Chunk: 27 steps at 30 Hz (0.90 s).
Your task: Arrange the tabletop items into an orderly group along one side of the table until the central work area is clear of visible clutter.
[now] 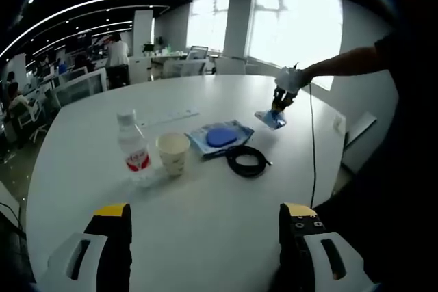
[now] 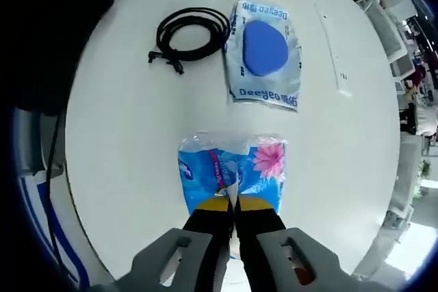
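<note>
Between the closed yellow-tipped fingers of the right gripper (image 2: 233, 204), clenched on the near end of a blue plastic tissue packet with a pink flower print (image 2: 233, 169). Packet pointing straight ahead of the fingers, long axis in line with them, lying or hanging just over the white round table (image 2: 123, 128) near its edge; contact with the top not clear. From the left gripper view, same packet (image 1: 272, 120) seen pinched at the table's far right edge.

Straight beyond the packet, toward the table's middle: a clear printed pouch holding a round blue pad (image 2: 263, 52), long axis roughly in line with the packet. Beside the pouch, just apart: a coiled black cable (image 2: 191, 32). Past these, a white paper cup (image 1: 173, 153) and, just beside it, a clear plastic water bottle with a red label (image 1: 134, 148), upright.

Left gripper (image 1: 205, 230) hovering over the near edge, fingers spread wide, grasping nothing; cup and bottle ahead of it.

Likely step: carrying the packet to its place in the row. Right gripper clearly the nearer to pouch and cable; left the nearer to cup and bottle.
</note>
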{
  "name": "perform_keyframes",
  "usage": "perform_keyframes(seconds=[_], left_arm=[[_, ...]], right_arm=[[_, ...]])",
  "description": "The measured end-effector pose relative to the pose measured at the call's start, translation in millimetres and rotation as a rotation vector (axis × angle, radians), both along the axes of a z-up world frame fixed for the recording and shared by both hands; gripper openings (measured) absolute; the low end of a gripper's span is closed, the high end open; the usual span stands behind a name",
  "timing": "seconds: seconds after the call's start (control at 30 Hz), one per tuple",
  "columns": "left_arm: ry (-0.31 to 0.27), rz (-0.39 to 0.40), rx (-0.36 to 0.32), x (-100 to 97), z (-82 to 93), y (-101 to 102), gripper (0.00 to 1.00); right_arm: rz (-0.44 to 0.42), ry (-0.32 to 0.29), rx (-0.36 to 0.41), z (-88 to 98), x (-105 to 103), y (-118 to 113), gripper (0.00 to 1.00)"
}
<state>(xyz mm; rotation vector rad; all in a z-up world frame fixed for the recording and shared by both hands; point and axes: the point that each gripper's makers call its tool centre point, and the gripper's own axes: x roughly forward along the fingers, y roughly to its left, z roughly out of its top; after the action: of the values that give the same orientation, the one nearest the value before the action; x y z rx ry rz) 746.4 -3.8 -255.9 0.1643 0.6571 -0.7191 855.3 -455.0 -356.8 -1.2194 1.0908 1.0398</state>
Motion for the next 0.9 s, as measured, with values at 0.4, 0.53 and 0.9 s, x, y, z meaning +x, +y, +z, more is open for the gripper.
perform_keyframes(seconds=[0.4,0.53,0.9], left_arm=[[-0.003,0.011,0.001,8.6,-6.6,11,0.88],[-0.002,0.015,0.003,7.9,-7.1,13,0.88],[0.005,0.009,0.011,3.3,-2.8,-3,0.87]], right_arm=[[-0.029,0.029,-0.005,-24.4,11,5,0.0],[-0.043,0.021,-0.007,-34.9,15,7,0.0],[-0.072,-0.008,0.008,-37.0,15,15,0.0]])
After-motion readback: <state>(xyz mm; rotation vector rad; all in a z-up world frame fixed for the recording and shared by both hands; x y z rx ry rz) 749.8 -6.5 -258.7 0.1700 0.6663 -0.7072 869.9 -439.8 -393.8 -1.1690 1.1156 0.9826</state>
